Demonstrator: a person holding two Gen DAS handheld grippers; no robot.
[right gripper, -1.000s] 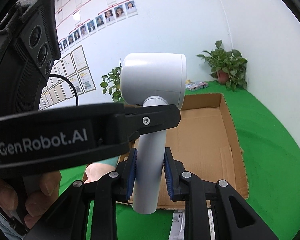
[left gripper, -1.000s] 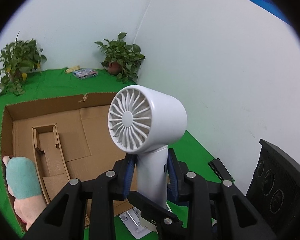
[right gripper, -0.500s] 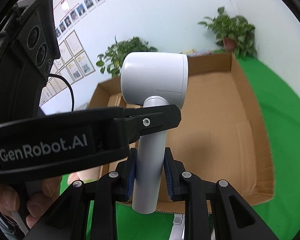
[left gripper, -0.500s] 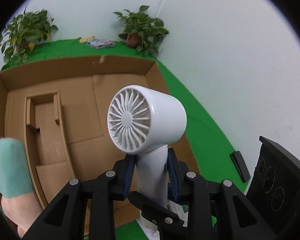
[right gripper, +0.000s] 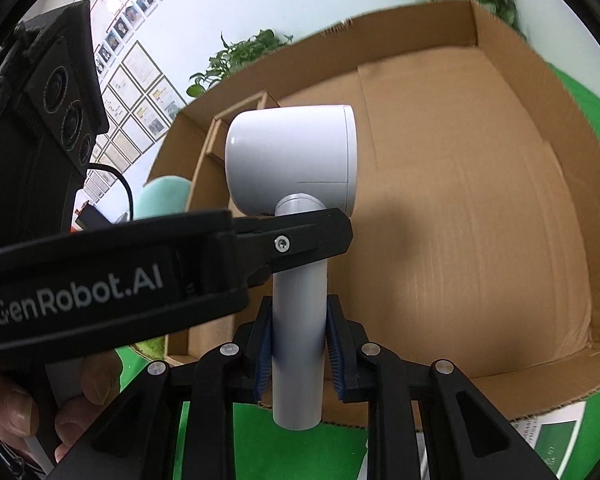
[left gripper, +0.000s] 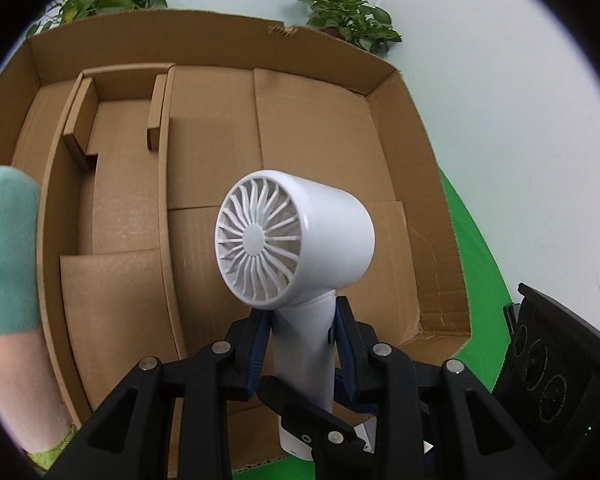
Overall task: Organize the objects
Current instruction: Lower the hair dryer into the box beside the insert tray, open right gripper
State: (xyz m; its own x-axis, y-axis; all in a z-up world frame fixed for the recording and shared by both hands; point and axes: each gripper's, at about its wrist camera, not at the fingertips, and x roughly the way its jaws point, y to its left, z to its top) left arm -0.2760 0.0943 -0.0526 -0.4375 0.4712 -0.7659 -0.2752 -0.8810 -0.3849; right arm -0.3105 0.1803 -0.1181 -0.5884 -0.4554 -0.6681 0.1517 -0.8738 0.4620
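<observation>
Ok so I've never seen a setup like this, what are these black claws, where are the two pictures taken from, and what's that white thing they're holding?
There is no robot here: a person holds a black two-finger gripper in each hand, and each gripper carries a wide-angle camera looking along its fingers. One picture comes from the left gripper, the other from the right gripper. Both are shut on the handle of the same small white handheld fan, the left just under its head, the right lower down. Behind the fan lies a large open cardboard box with a cardboard insert inside, on a green surface. Potted plants stand beyond the box.
</observation>
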